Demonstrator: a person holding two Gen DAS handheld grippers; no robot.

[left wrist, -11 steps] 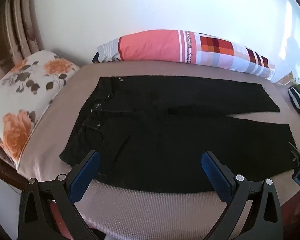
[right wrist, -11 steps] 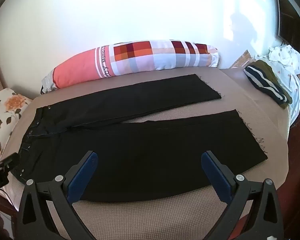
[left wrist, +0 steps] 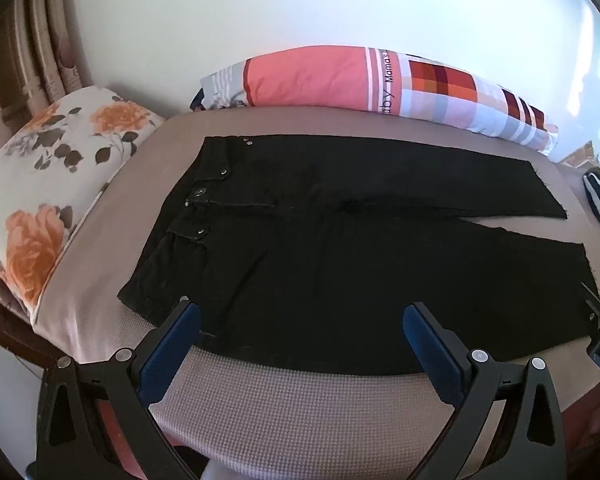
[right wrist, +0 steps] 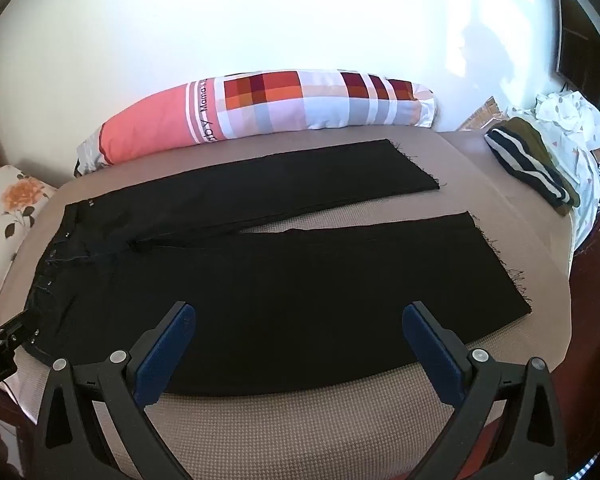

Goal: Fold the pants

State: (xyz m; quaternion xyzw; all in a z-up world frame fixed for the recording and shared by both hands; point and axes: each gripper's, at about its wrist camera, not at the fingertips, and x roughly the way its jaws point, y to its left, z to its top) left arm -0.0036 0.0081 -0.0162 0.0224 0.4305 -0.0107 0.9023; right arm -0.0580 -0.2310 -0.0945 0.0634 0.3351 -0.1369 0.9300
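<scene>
Black pants (left wrist: pixel 320 248) lie flat on the bed, waistband to the left with metal buttons, both legs spread apart toward the right. My left gripper (left wrist: pixel 300 312) hovers wide open over the near edge by the waist and hip, nothing between its blue pads. The right wrist view shows the same pants (right wrist: pixel 284 280) with frayed hems at the right. My right gripper (right wrist: pixel 298 312) hangs wide open above the near leg, empty. A part of the other gripper shows at the edge of each view.
The beige mattress (left wrist: pixel 300 408) has a long pink and checked bolster (left wrist: pixel 364 80) along the wall. A floral pillow (left wrist: pixel 52 184) lies at the left end. Striped folded clothes (right wrist: pixel 528 164) and a white heap sit at the right end.
</scene>
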